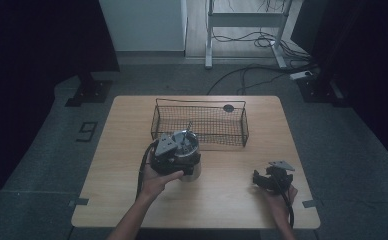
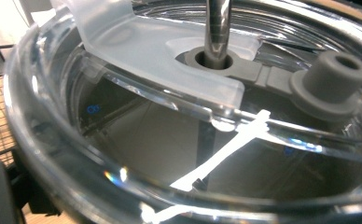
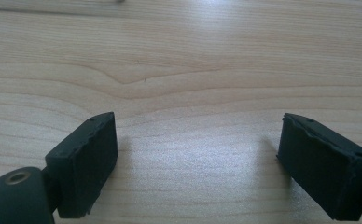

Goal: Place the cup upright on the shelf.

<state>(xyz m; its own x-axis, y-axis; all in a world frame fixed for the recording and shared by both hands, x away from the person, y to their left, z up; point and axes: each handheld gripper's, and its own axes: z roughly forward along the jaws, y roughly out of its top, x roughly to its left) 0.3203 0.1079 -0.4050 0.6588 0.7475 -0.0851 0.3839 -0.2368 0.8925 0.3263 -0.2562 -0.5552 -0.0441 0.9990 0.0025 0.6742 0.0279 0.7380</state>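
A clear plastic cup (image 1: 188, 150) with a transparent lid (image 2: 160, 51) stands in front of the wire basket (image 1: 217, 131). A metal straw (image 2: 218, 28) runs through a grey grommet in the lid, and a grey plug (image 2: 334, 81) sits beside it. My left gripper (image 1: 178, 159) is up against the cup's near side and looks shut on its rim; one black jaw shows at the bottom left of the left gripper view. My right gripper (image 1: 263, 180) rests open on the wooden table (image 1: 232, 200), with bare wood between its pads (image 3: 88, 161).
The black wire basket stands at the table's far middle, with a small black disc (image 1: 228, 108) behind it. Cables and a desk frame (image 1: 247, 30) lie on the floor beyond the table.
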